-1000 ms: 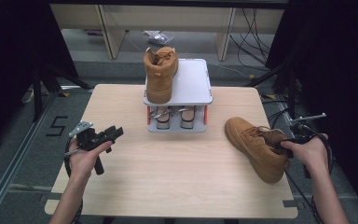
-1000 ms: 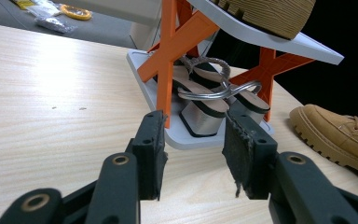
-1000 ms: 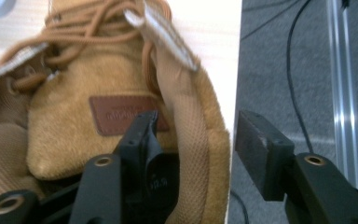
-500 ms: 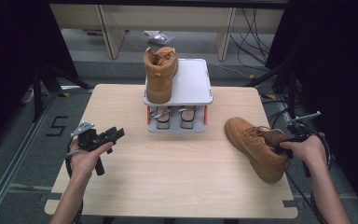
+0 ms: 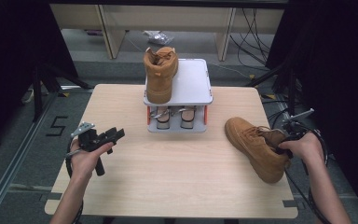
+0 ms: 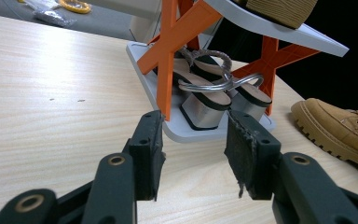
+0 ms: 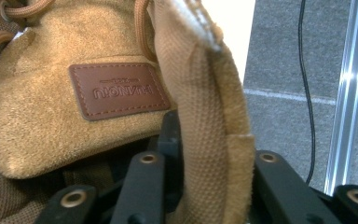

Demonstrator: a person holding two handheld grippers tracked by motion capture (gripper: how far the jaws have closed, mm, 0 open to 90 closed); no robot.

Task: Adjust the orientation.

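Two tan suede boots. The nearer boot (image 5: 256,147) lies right of the grey shoe rack (image 5: 193,88), its collar pinched between the right gripper's (image 5: 282,144) just-closing jaws. The left gripper (image 5: 103,138), left of the rack, gapes empty. Second boot (image 5: 160,73) tops the rack; two sandals (image 5: 174,117) below.

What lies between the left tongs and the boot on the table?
In the high view, bare wooden table lies between the left tongs and the boot; the shoe rack stands just behind that stretch.
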